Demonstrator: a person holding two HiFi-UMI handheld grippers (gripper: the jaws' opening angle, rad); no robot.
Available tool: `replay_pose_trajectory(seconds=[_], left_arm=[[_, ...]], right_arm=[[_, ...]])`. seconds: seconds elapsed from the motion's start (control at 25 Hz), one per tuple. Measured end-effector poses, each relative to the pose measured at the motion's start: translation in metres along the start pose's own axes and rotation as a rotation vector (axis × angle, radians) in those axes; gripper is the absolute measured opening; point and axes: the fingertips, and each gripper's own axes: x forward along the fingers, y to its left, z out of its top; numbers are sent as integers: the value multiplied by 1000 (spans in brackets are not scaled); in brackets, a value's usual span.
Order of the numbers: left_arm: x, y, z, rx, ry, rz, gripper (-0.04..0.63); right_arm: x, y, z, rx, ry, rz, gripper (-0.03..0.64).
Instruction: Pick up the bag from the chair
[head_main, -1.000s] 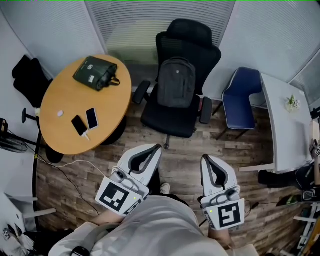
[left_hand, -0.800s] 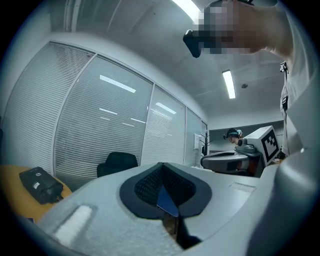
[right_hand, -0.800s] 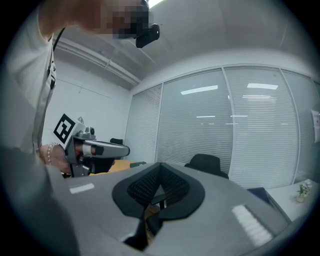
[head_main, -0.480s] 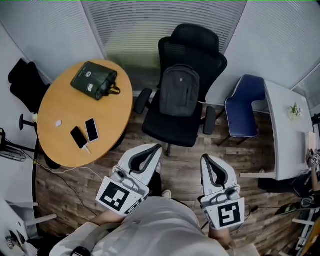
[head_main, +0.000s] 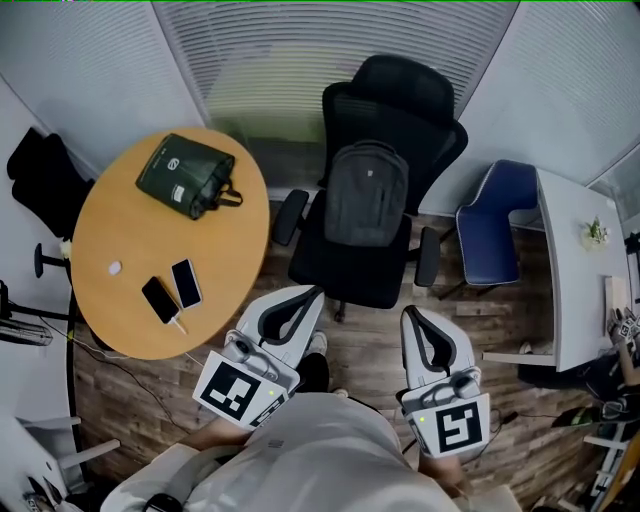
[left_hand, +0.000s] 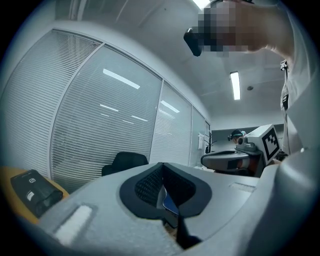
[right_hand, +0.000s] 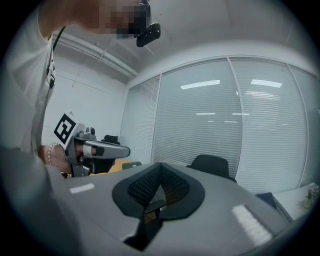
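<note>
Overhead head view, level gripper views, shared chair

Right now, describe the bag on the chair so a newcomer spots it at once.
In front of the blind-covered windows stands a black high-back office chair, between a round wooden table and a blue chair. A grey backpack sits upright on its seat, against the backrest. The only other bag, dark green with handles, lies flat on the table.
</note>
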Motion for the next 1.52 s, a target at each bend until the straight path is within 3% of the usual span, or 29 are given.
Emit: replay_pose_trajectory(seconds=[0.64,1.52], left_arm=[[28,70,-1,-11,-3,-21,3],[98,92,2,7,6,-22,4]], right_arm=[[68,-10,-1,-6,16,-43,3],[107,-76,-10,5,10,-54,3]])
